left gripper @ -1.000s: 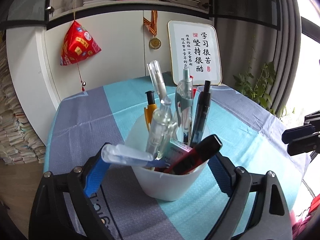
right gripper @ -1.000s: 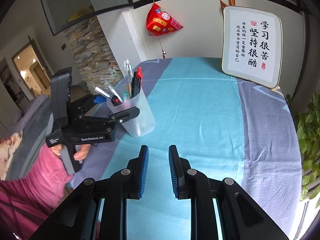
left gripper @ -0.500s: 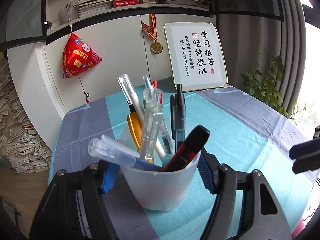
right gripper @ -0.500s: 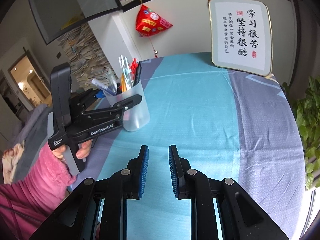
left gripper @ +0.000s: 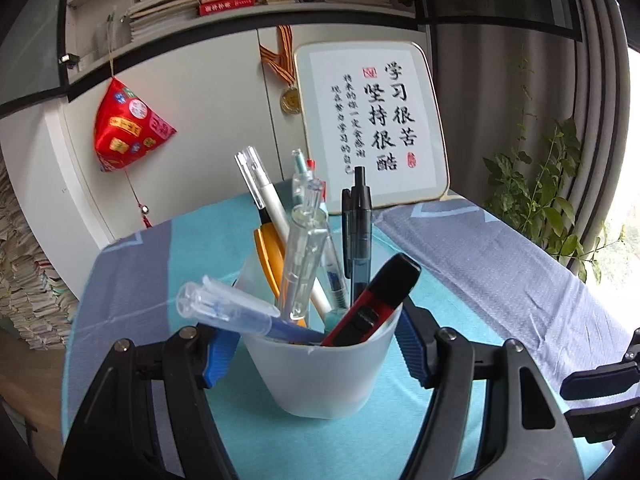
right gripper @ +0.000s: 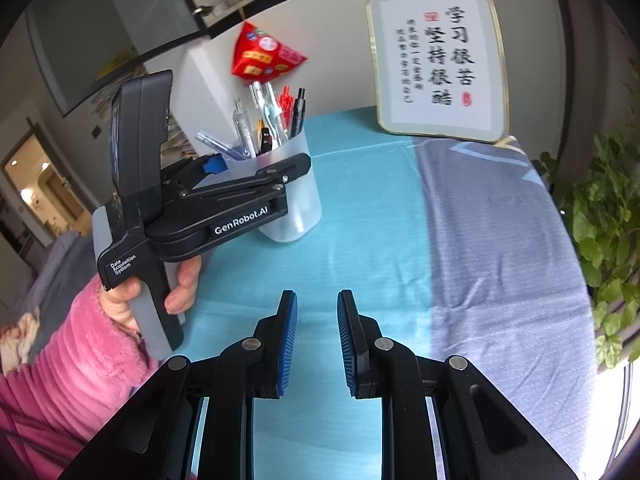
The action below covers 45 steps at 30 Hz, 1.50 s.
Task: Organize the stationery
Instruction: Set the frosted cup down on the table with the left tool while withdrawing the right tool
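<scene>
The left gripper (left gripper: 314,350) is clamped on the frosted pen cup (left gripper: 320,372), which sits mid-table toward the left edge, on the teal stripe of the tablecloth (right gripper: 492,240). The right gripper (right gripper: 317,336), jaws slightly apart and empty, hovers nearer. A framed calligraphy board (right gripper: 438,64) leans at the far edge; nothing stands between.

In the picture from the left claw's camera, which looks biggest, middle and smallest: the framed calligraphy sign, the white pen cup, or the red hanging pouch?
As they look, nearness inflating the cup:
1. White pen cup and framed calligraphy sign: too alike to rank
2. Red hanging pouch: smallest
</scene>
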Available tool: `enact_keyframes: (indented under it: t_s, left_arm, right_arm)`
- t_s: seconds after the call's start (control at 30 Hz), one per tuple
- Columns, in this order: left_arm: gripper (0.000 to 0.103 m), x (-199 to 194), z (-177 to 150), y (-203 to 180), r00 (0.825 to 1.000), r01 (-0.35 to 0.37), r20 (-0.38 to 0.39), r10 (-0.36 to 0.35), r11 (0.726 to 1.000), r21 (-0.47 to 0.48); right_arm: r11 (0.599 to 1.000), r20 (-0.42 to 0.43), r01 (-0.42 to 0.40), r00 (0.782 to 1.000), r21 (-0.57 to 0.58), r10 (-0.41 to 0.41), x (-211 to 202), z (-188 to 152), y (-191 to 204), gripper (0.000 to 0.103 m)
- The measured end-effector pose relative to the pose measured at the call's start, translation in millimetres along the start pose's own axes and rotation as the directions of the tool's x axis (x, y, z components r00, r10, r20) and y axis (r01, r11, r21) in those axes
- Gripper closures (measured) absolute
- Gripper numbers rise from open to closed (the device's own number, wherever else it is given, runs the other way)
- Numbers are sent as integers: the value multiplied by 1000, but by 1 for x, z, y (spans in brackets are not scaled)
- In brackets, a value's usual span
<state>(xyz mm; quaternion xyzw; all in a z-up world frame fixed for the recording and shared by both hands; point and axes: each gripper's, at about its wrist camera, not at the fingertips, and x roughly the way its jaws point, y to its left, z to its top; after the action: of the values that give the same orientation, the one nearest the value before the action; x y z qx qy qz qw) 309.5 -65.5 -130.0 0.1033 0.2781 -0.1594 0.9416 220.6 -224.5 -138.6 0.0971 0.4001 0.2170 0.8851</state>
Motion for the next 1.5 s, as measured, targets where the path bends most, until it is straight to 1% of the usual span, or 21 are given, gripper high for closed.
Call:
enact_keyframes:
  t_s: [0.1, 0.17, 0.2, 0.27, 0.33, 0.37, 0.4, 0.5, 0.57, 0.7, 0.8, 0.9, 1.03, 1.17, 1.23, 1.3, 1.33, 1.37, 1.4, 1.43, 1.5]
  left_arm:
    - [35, -3, -2, -8, 1000, -13, 5, 13, 1000, 11]
    - [35, -5, -3, -10, 1000, 6, -12, -6, 1000, 7]
    - [34, -6, -3, -10, 1000, 7, -20, -7, 1000, 2]
    - [34, -9, -4, -10, 999, 6, -34, -7, 1000, -13]
    - [25, -14, -6, -9, 998, 14, -56, -15, 1000, -20]
    - [14, -16, -7, -8, 998, 17, -68, -19, 1000, -25]
    - [7, -19, -8, -7, 996, 21, -81, -23, 999, -33]
    - [4, -34, -13, -4, 995, 14, -94, -19, 998, -58]
    - [3, -43, -17, -1, 994, 30, -107, -37, 997, -66]
    - [3, -72, -28, 1, 992, -2, -124, -8, 997, -82]
    - [3, -99, -36, 2, 993, -22, -118, 9, 994, -106]
    - [3, -134, -39, 4, 991, -102, -94, 91, 987, -121]
    - [3, -182, -35, 9, 986, -161, -58, 154, 976, -148]
    - [3, -224, -33, 8, 976, -216, -46, 211, 964, -157]
    - [3, -244, -32, 5, 973, -233, -34, 230, 958, -165]
    - [3, -259, -32, 4, 974, -225, -14, 226, 956, -186]
    - [3, -269, -33, 1, 975, -219, 2, 224, 955, -199]
    - [3, -274, -34, 0, 975, -216, 12, 223, 955, -204]
    - [2, -282, -36, -3, 975, -212, 26, 222, 955, -205]
    - [2, -288, -37, -6, 974, -211, 36, 222, 956, -204]
    - [2, -294, -39, -11, 975, -206, 42, 219, 958, -200]
  right_arm:
    - [999, 25, 39, 999, 28, -39, -3, 1, -9, 83]
    - [996, 49, 81, 995, 37, -83, -5, 2, -13, 83]
    - [992, 61, 120, 991, 40, -123, -5, 3, -14, 83]
    - [986, 69, 161, 984, 49, -164, -4, 5, -15, 83]
    - [984, 75, 163, 983, 67, -168, -5, 6, -15, 83]
    - [984, 77, 161, 983, 72, -166, -5, 6, -14, 82]
    - [983, 78, 166, 982, 76, -172, -6, 6, -12, 82]
    - [978, 88, 193, 976, 75, -199, -10, 7, -5, 82]
    - [977, 100, 204, 972, 69, -210, -14, 7, 1, 82]
    - [966, 132, 255, 957, 52, -260, -27, 7, 20, 82]
    - [965, 157, 257, 952, 48, -262, -40, 6, 34, 82]
    - [964, 177, 265, 947, 32, -266, -51, 6, 48, 82]
    - [957, 194, 289, 937, 34, -290, -68, 7, 70, 81]
    - [947, 163, 308, 934, 87, -318, -86, 6, 81, 72]
    - [946, 173, 311, 930, 92, -323, -99, 5, 88, 70]
    - [936, 192, 344, 916, 77, -352, -113, 4, 99, 62]
    - [929, 215, 362, 904, 72, -369, -122, 2, 108, 53]
    - [928, 235, 367, 898, 67, -373, -130, -1, 114, 44]
    - [928, 263, 369, 891, 54, -370, -141, -5, 123, 40]
    - [927, 280, 371, 887, 43, -368, -147, -8, 129, 34]
    - [921, 313, 389, 872, 22, -376, -159, -14, 142, 31]
